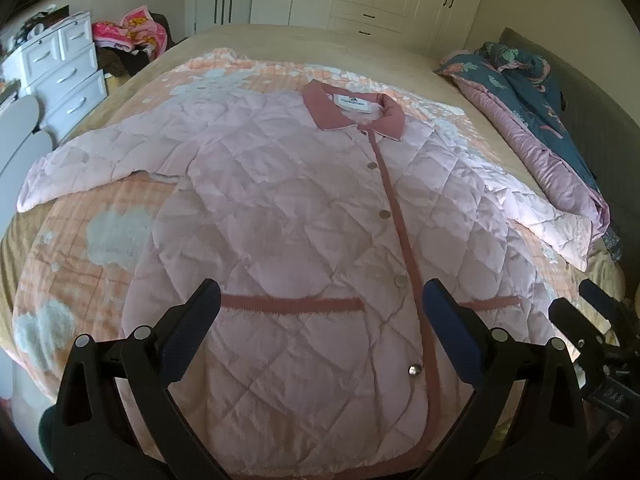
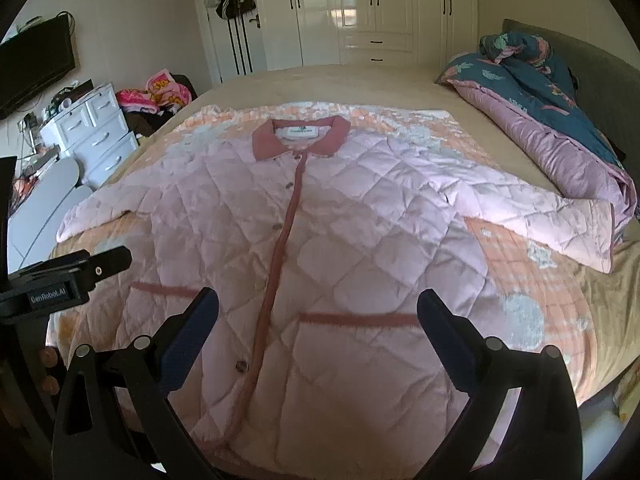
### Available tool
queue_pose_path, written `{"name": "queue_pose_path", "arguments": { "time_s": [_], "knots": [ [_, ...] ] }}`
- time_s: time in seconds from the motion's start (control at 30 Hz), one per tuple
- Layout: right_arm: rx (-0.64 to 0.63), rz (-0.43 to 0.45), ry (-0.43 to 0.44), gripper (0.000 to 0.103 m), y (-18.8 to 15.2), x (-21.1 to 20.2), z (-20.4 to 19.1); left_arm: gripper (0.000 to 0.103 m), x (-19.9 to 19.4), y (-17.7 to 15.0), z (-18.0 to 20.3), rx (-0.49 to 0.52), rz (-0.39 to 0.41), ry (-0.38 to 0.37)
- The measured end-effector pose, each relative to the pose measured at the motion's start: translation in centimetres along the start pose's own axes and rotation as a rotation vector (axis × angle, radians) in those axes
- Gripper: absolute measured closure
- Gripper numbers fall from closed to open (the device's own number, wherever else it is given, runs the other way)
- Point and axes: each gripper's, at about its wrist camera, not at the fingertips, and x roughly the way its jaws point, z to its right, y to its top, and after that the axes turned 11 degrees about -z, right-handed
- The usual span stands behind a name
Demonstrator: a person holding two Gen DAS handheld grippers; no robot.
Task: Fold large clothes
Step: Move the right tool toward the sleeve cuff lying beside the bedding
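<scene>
A large pink quilted jacket [image 1: 288, 216] lies flat and buttoned on the bed, collar [image 1: 352, 110] far, hem near, both sleeves spread out to the sides. It also shows in the right wrist view [image 2: 340, 232]. My left gripper [image 1: 320, 304] is open and empty, above the jacket's lower left part near the pocket trim. My right gripper [image 2: 318, 308] is open and empty, above the lower right part. The right gripper also shows at the edge of the left wrist view [image 1: 592, 312], and the left gripper's body at the left edge of the right wrist view [image 2: 72, 276].
The jacket rests on an orange checked blanket [image 1: 100, 240] over a tan bed [image 2: 320, 80]. A rolled blue and purple duvet [image 2: 560, 120] lies at the right by the headboard. A white drawer unit [image 2: 96, 132] and piled clothes [image 2: 160, 92] stand left. Wardrobes [image 2: 380, 8] line the far wall.
</scene>
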Motion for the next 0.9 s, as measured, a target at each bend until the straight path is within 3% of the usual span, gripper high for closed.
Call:
{"name": "queue_pose_path", "arguments": {
  "time_s": [0.43, 0.9],
  "knots": [
    [0.088, 0.038, 0.0, 0.004, 5.5, 1.0, 4.0, 0.009, 0.2, 5.2, 1.4, -0.006, 0.007, -0.008],
    [0.19, 0.062, -0.007, 0.004, 8.4, 1.9, 10.2, 0.009, 2.2, 9.0, 6.2, 0.037, -0.005, -0.021]
  ]
}}
